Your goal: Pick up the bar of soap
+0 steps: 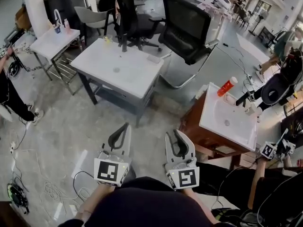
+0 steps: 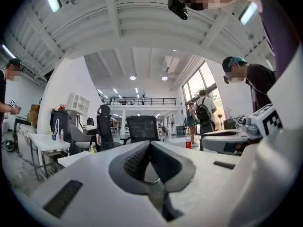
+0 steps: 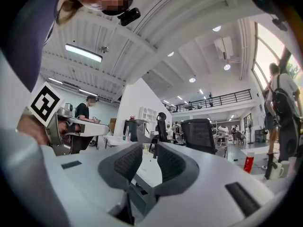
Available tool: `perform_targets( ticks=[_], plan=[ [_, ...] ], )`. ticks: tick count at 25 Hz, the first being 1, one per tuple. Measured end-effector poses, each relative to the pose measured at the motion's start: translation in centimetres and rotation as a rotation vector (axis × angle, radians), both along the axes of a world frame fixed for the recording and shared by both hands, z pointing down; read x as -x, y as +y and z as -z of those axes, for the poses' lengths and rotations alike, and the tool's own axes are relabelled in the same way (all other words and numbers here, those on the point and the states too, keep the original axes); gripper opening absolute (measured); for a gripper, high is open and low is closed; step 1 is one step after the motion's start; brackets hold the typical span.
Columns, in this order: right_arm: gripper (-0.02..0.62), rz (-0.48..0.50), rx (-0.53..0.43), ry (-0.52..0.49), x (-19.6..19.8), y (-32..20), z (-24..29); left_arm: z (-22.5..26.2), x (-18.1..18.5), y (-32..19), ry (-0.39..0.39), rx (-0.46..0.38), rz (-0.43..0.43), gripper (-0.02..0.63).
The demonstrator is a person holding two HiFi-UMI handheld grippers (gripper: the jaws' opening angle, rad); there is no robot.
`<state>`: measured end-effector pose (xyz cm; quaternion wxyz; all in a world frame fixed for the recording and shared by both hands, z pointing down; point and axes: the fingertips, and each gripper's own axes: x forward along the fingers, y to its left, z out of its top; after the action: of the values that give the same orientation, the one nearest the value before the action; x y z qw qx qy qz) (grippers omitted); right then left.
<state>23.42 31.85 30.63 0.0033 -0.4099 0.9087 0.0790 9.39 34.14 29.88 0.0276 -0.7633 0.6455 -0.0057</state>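
I hold both grippers close to my body, pointing level over the floor. My left gripper point(image 1: 126, 126) point(image 2: 150, 144) is shut, its ribbed pads meeting at the tips with nothing between them. My right gripper point(image 1: 175, 134) point(image 3: 149, 148) is open and empty; a gap shows between its pads. Ahead stands a white table point(image 1: 118, 67) point(image 3: 149, 170). A small pale block point(image 1: 154, 59) lies near its far right edge; I cannot tell whether it is the soap. To the right is a white sink basin point(image 1: 227, 119) on a brown cabinet.
An orange-red bottle point(image 1: 227, 86) point(image 3: 249, 162) lies at the sink's far rim. Black office chairs point(image 1: 189, 25) stand behind the table, a second white table point(image 1: 54, 41) is at the far left. Cables point(image 1: 47, 188) trail on the floor. People stand at both sides.
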Motion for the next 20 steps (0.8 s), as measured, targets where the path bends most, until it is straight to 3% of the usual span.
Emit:
perform_targets(
  ticks=[11,20],
  plan=[
    [0.106,-0.068,0.001,-0.008,9.9,-11.9,1.8,1.8,10.5,-11.5,0.025,-0.001,-0.051,0.000],
    [0.106,-0.130,0.007,-0.013,14.5,-17.6,0.9,0.6,16.6,-17.8,0.004,-0.015,-0.086,0.000]
  ],
)
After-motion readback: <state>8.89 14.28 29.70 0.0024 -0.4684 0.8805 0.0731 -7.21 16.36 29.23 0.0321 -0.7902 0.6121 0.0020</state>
